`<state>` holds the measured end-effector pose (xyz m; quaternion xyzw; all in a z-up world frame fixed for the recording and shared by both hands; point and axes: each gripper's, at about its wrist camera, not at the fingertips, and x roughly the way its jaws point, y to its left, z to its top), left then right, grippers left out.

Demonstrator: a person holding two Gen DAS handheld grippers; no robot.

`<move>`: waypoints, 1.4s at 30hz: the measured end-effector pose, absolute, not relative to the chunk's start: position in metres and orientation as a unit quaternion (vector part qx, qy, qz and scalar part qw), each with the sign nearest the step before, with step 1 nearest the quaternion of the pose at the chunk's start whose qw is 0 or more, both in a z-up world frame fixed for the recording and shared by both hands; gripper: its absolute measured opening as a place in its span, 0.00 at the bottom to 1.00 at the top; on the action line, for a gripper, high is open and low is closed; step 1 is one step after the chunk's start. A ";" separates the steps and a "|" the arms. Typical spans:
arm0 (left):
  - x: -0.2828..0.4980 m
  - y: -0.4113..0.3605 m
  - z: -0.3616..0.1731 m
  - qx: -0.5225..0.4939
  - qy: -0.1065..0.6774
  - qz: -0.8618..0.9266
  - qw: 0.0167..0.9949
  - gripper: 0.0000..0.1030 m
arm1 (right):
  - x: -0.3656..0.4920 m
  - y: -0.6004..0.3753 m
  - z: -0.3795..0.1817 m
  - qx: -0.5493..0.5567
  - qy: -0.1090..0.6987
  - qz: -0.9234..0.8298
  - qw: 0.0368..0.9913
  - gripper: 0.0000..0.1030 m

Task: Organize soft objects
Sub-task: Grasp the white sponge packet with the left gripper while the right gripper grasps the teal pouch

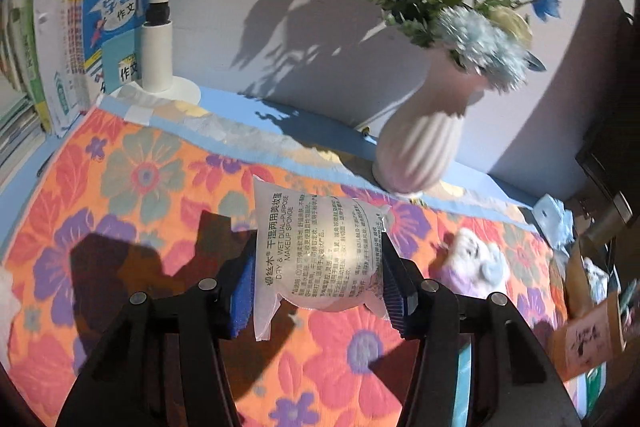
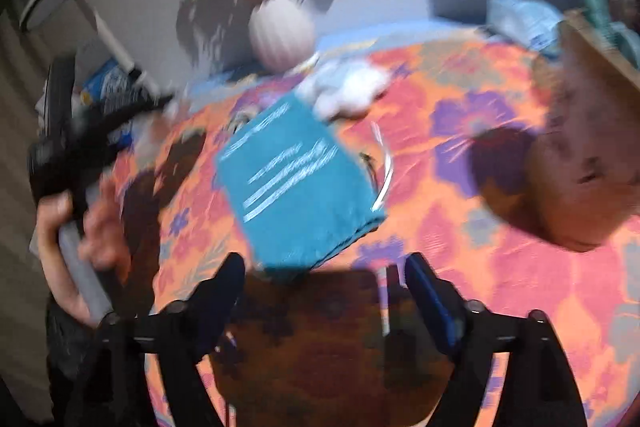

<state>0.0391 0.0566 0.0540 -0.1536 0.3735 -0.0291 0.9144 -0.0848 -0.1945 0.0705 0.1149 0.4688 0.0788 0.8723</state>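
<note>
My left gripper is shut on a clear packet of makeup sponge with printed text, held above the floral cloth. A white and lilac plush toy lies on the cloth to its right; it also shows in the right wrist view. My right gripper is open and empty, low over the cloth just before a teal cloth pouch with a white drawstring. The right wrist view is blurred. A brown cardboard box stands at the right, also in the left wrist view.
A ribbed pink vase with blue and white flowers stands at the back by the wall. A white lamp base and books stand at the back left. A pale blue packet lies behind the box. The other hand and gripper show at left.
</note>
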 end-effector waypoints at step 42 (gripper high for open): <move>0.026 0.060 0.026 -0.196 0.374 -0.067 0.904 0.50 | -0.029 -0.134 0.043 -0.048 0.474 0.143 0.867 0.17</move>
